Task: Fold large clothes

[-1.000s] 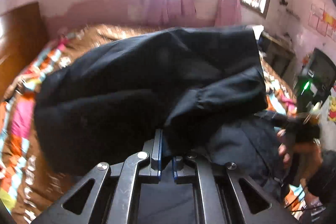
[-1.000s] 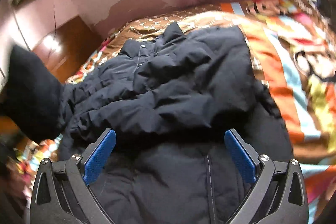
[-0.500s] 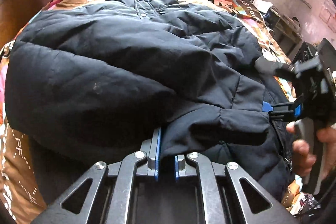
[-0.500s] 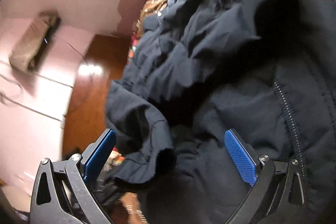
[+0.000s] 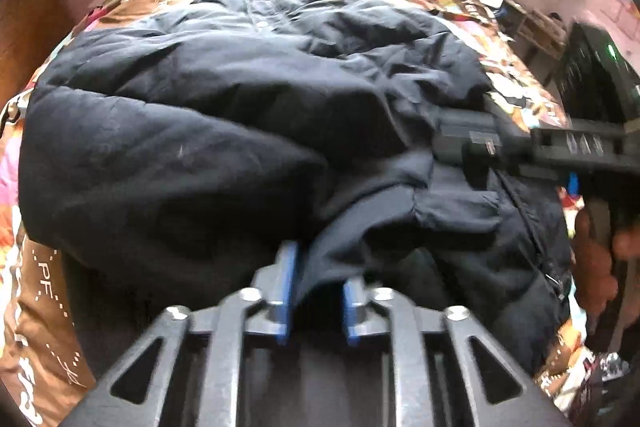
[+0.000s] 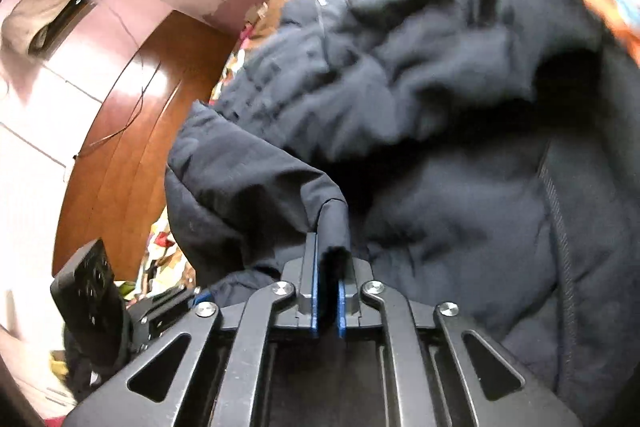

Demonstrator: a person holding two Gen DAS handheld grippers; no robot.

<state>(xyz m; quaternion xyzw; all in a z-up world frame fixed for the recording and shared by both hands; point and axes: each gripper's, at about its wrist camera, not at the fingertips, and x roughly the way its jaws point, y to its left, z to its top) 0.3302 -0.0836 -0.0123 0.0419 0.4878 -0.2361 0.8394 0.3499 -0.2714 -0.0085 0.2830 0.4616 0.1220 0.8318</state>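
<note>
Right gripper (image 6: 326,291) pinches jacket (image 6: 440,147) cuff; bedspread (image 5: 44,291) reads "PF".

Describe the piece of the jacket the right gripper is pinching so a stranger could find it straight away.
Start at the patterned bed, covered by a dark puffer jacket. Its sleeve cuff sits at the near edge, clamped in the right gripper. Unlike the quilted body, it is a smooth folded band.
</note>
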